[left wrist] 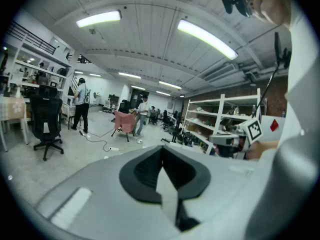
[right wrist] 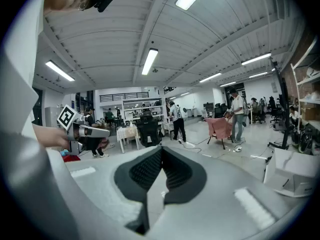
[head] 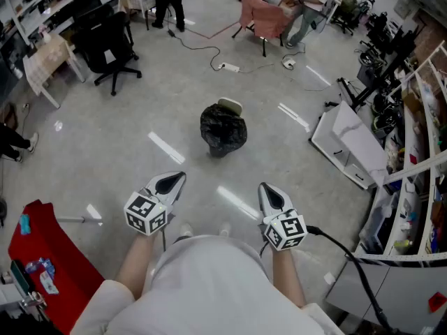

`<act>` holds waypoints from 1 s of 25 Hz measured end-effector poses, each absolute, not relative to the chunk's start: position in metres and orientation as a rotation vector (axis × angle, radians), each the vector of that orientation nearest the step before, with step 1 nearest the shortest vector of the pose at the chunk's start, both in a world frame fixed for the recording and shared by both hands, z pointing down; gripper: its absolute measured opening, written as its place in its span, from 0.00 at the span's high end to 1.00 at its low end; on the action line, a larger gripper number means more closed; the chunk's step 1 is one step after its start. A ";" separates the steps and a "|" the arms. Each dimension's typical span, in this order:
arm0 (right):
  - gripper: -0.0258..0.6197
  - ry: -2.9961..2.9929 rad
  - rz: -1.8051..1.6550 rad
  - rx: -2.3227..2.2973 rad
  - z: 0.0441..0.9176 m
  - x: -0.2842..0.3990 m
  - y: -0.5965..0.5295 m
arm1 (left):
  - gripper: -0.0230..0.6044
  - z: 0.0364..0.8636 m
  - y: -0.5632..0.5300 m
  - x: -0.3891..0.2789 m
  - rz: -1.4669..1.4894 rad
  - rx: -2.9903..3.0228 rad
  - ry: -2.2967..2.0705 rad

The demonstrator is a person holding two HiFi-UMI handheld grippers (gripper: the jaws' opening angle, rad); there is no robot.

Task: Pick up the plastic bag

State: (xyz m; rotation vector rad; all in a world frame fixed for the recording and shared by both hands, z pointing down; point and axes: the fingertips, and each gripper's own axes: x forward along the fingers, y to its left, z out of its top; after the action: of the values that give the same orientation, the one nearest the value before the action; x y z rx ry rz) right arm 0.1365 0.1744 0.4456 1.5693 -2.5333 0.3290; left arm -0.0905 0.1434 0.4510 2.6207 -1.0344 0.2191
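A black plastic bag (head: pixel 223 130), bunched and tied, sits on the grey floor with a small beige thing (head: pixel 230 106) right behind it. Both grippers hang at waist height, well short of the bag and apart from it. My left gripper (head: pixel 174 180) is shut, with nothing between its jaws. My right gripper (head: pixel 267 189) is shut and empty too. In the left gripper view the jaws (left wrist: pixel 162 150) meet in a closed seam. The right gripper view shows its own jaws (right wrist: pixel 161 152) closed the same way. Neither gripper view shows the bag.
A black office chair (head: pixel 108 44) stands far left. A red cart (head: pixel 49 257) is at the near left. A white cabinet (head: pixel 349 142) lies on its side at the right, in front of shelves (head: pixel 419 138). A power strip with cable (head: pixel 227 66) lies beyond the bag. People stand at the back.
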 end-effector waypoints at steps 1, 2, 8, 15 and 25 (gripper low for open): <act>0.96 -2.533 0.327 1.567 0.446 0.134 0.174 | 0.96 0.452 0.142 -0.092 0.222 2.621 -1.033; 0.96 -2.532 0.326 1.565 0.446 0.132 0.173 | 0.96 0.452 0.141 -0.094 0.225 2.621 -1.032; 0.96 -2.522 0.322 1.567 0.447 0.122 0.172 | 0.96 0.455 0.138 -0.100 0.228 2.626 -1.008; 0.96 -2.503 0.345 1.570 0.452 0.109 0.177 | 0.96 0.458 0.141 -0.107 0.236 2.637 -0.967; 0.96 -2.473 0.372 1.584 0.465 0.076 0.182 | 0.96 0.468 0.145 -0.136 0.260 2.649 -0.932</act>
State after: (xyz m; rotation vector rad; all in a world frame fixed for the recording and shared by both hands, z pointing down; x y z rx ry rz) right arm 0.0760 0.1823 0.4648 1.5843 -2.4728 0.3720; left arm -0.1355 0.1447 0.4680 2.6491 -0.9320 0.2598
